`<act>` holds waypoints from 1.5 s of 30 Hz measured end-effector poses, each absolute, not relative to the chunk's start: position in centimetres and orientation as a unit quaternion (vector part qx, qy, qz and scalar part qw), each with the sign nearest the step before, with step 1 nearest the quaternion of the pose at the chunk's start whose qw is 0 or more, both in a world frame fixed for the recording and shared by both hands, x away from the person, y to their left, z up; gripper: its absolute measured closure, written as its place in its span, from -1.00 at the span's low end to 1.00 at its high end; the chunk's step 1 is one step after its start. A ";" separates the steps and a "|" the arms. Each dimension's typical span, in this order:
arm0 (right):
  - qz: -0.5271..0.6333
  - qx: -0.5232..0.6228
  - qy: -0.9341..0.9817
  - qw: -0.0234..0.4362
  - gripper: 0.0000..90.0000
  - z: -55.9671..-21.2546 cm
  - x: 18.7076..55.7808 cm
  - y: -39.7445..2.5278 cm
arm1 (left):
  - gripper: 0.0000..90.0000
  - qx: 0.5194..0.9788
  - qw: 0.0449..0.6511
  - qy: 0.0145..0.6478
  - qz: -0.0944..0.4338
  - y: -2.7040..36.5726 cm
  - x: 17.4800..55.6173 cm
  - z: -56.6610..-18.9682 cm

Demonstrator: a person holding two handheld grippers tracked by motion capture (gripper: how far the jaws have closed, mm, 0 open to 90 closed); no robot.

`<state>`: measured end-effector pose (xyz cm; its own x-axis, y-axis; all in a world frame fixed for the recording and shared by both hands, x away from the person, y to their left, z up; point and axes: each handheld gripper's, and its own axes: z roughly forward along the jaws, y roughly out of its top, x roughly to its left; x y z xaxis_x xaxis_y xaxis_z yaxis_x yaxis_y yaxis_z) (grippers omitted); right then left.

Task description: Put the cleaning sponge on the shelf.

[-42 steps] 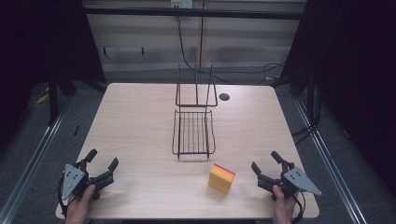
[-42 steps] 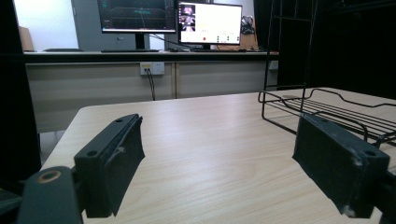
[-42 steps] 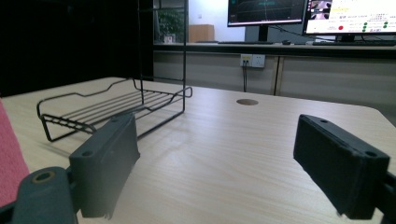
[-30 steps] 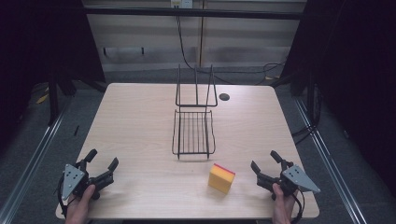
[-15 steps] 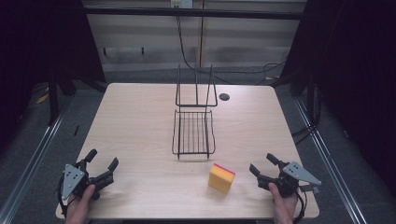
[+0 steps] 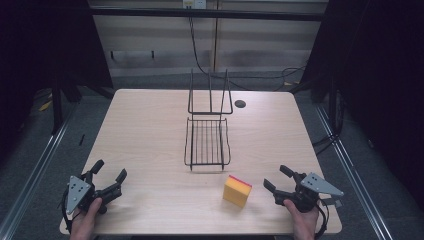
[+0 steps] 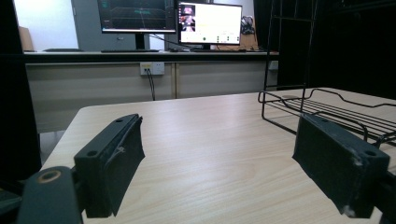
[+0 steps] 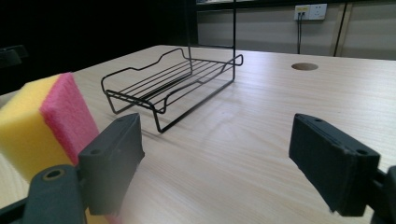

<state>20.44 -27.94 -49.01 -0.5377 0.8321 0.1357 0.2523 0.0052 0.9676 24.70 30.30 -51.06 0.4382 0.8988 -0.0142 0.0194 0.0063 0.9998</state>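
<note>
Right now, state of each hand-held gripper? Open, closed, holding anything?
Left hand-held gripper: open, jaws wide apart, holding nothing.
Right hand-held gripper: open, holding nothing; the yellow sponge sits just beside it, untouched.

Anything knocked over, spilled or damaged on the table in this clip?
Nothing stands out. The wire rack sits flat mid-table, the yellow-and-pink sponge stands on edge near it, and the left gripper and right gripper rest open.
</note>
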 end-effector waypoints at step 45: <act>0.616 0.299 0.711 0.160 -0.35 -47.0 18.9 -24.4 | -0.65 0.601 0.598 0.382 0.367 30.3 24.7 -51.1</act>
<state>18.86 -24.40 -46.98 -0.7698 0.6223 0.1419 0.2292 0.0621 0.9714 24.71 30.29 -51.06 0.4386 0.8986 -0.0145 0.0198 0.0065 0.9998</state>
